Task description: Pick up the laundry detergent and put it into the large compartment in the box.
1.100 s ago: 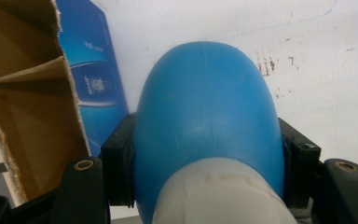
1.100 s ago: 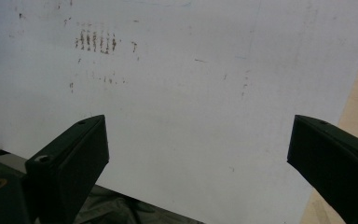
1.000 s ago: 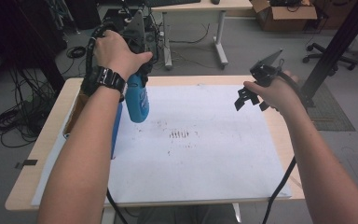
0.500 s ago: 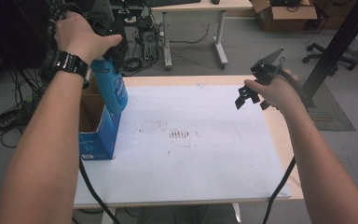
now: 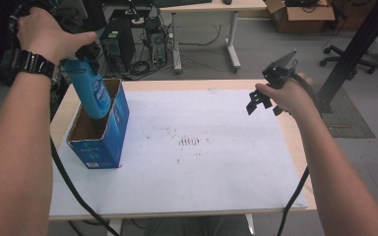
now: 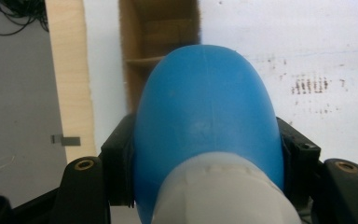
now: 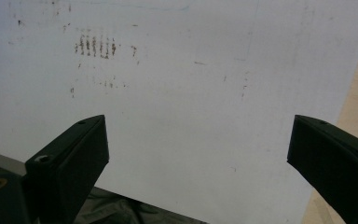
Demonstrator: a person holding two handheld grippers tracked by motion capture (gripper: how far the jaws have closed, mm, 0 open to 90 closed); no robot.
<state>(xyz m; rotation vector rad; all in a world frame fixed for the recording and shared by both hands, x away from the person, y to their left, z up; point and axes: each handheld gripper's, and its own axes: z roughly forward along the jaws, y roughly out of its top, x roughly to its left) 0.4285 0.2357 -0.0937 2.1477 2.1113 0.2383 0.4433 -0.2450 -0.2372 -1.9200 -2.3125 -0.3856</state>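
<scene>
- Left tongs (image 5: 86,46) clamp a blue bottle (image 5: 91,91) above an open box (image 5: 101,142); a tilted descent could catch the rim and topple it.
- Right tongs (image 5: 263,98) hang open, empty.

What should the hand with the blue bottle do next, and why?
Probably lower the blue bottle straight down into the blue box. The left tool is shut on the bottle near its cap, and the bottle's bottom hangs right over the box's open top, tilted a bit. Straightening it first should help it slide in. The right tool waits open over the white mat.
</scene>
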